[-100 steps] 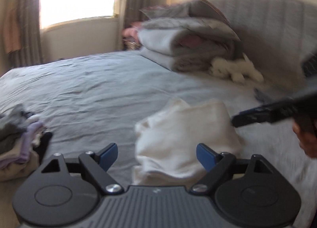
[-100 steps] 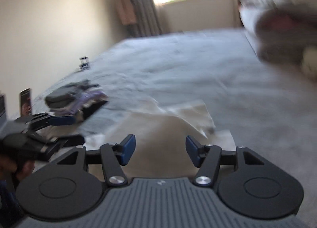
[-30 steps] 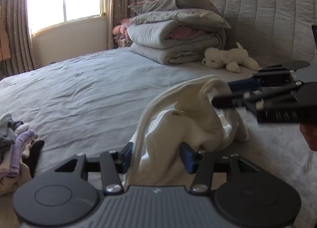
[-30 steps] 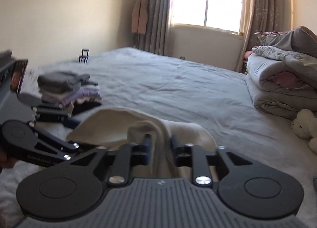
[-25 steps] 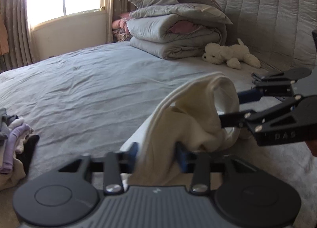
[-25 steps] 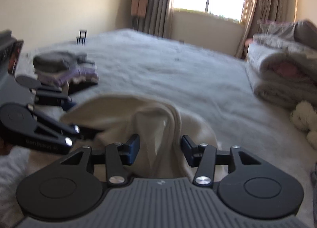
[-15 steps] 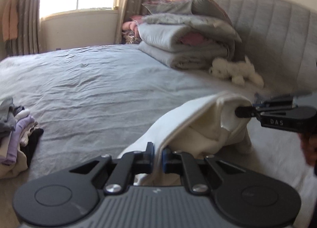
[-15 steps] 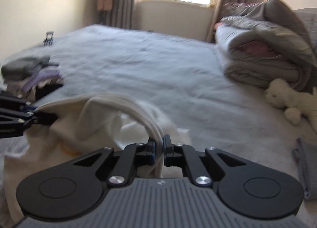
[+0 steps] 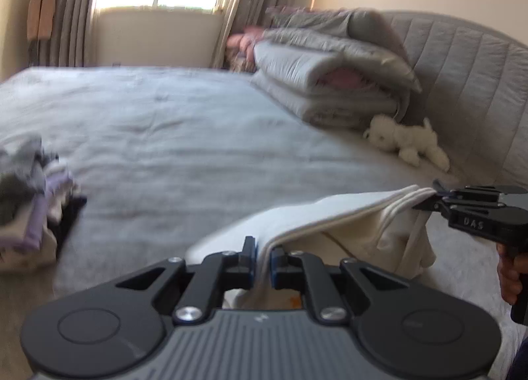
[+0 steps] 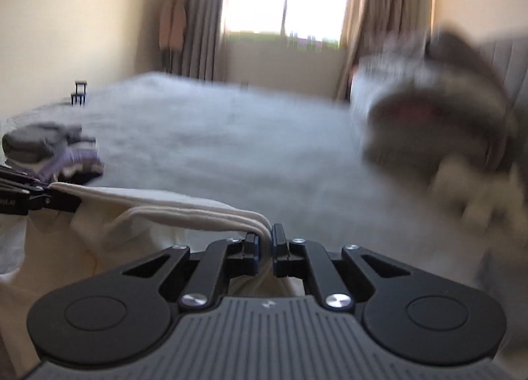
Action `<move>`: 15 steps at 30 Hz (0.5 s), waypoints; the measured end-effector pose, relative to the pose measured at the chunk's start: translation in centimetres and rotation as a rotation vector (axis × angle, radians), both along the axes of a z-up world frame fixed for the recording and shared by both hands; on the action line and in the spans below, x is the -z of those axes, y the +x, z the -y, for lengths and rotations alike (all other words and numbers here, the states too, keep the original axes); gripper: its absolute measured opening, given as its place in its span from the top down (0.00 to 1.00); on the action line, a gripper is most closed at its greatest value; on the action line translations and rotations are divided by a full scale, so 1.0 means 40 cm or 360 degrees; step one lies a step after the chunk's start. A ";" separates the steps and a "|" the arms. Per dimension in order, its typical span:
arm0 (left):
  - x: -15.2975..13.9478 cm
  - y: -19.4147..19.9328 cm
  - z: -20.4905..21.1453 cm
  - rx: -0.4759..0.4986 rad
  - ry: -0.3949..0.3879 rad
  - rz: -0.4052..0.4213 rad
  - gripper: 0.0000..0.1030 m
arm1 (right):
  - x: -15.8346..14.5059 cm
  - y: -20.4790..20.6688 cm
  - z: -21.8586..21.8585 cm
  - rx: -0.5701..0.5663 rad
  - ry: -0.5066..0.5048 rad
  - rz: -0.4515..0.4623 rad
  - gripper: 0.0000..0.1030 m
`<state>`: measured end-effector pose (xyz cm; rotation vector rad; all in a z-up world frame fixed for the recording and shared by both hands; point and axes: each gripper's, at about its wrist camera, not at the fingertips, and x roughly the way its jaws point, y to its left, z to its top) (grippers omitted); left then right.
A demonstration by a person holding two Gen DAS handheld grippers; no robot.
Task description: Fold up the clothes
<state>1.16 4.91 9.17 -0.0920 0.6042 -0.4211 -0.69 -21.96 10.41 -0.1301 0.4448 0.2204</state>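
Note:
A cream garment (image 9: 356, 221) hangs stretched between both grippers above the grey bed (image 9: 184, 136). My left gripper (image 9: 262, 256) is shut on one end of its banded edge. My right gripper (image 10: 265, 243) is shut on the other end, and the edge of the cream garment (image 10: 184, 211) runs taut from it toward the left gripper (image 10: 49, 197) at the far left. In the left wrist view the right gripper (image 9: 432, 197) pinches the cloth at the right, with a hand (image 9: 510, 277) on its handle. The rest of the garment sags below the edge.
A pile of folded clothes (image 9: 29, 205) lies on the bed at the left, the same pile of folded clothes (image 10: 56, 155) in the right wrist view. Folded grey duvets (image 9: 330, 86) and a white plush toy (image 9: 406, 142) sit against the padded headboard (image 9: 472, 83). Window and curtains stand behind.
Both grippers closed on the garment's edge and have moved apart, drawing the edge taut between them. The garment has lifted off the bed; both views are swinging.

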 end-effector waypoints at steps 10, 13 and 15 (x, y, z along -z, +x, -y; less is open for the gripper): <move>-0.007 -0.014 0.014 0.0026 0.0109 0.0077 0.65 | -0.002 0.004 0.005 -0.0077 0.0101 -0.0069 0.82; -0.016 -0.022 0.025 0.0054 0.0141 0.0143 0.55 | -0.017 -0.002 0.014 -0.0070 0.0166 -0.0038 0.82; -0.010 -0.016 0.037 0.0062 0.0180 0.0143 0.54 | -0.019 -0.001 0.015 -0.0067 0.0160 -0.0041 0.82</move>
